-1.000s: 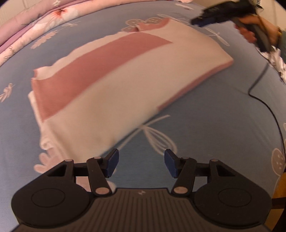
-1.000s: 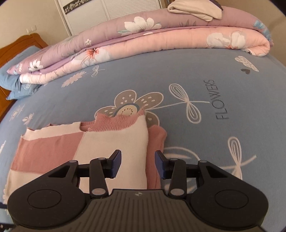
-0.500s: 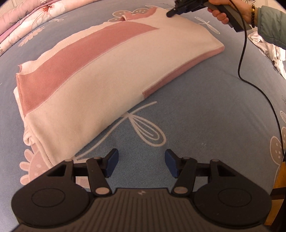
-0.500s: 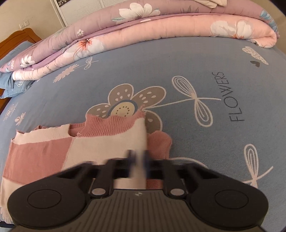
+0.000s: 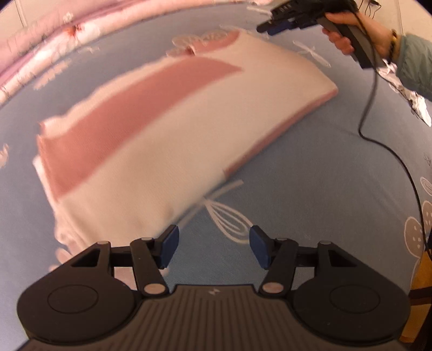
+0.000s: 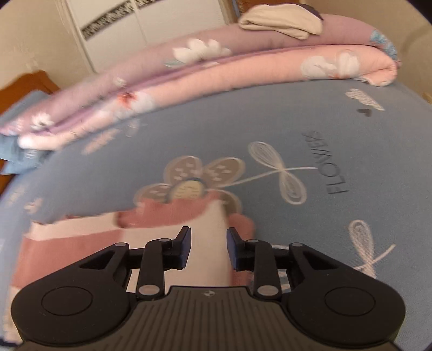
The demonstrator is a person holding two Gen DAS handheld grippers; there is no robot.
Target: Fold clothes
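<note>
A folded cream and pink knit sweater lies flat on the blue flowered bedsheet. My left gripper hangs open above the sheet, just off the sweater's near corner, with nothing between its pads. In the right wrist view the sweater's pink collar end lies under my right gripper. Its jaws are opening, a narrow gap shows between the pads, and no cloth is pinched. From the left wrist view the right gripper hovers above the collar end, held by a hand.
Folded pink and lilac quilts line the far side of the bed, a beige cloth on top. A black cable trails across the sheet at right. A crumpled white item lies by the sleeve. A blue pillow and wooden headboard sit far left.
The right jaws snapped together over the sweater's collar end, then parted again to a narrow gap. The right gripper lifted off the collar. The left gripper stayed open.
</note>
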